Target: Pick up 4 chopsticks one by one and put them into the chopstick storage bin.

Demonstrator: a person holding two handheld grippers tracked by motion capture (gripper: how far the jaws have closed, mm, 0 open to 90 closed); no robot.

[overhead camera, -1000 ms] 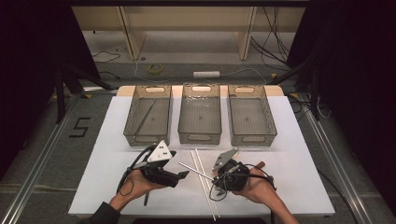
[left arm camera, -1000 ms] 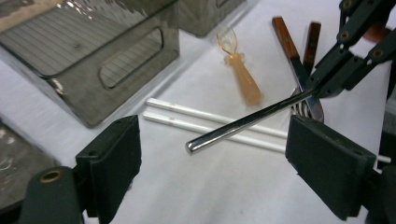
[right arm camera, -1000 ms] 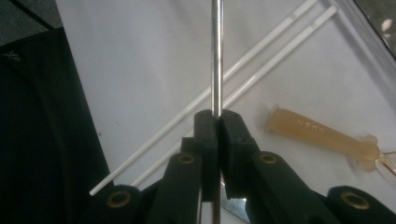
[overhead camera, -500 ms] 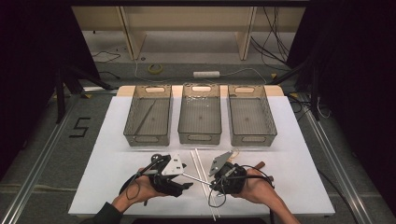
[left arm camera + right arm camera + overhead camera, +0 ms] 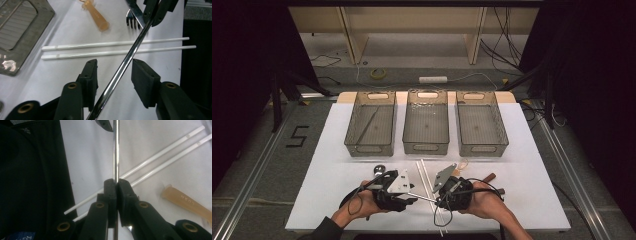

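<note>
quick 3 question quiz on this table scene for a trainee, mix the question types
1. True or false: the right gripper is shut on the thin shiny metal rod.
2. How many clear plastic bins stand in the row on the white table?
3. The metal rod lies across: A) two white plastic chopsticks B) a sponge C) a plate.

Key: 1 true; 2 three; 3 A. The left gripper has just been closing, the rod between its fingers, not yet pressed.
</note>
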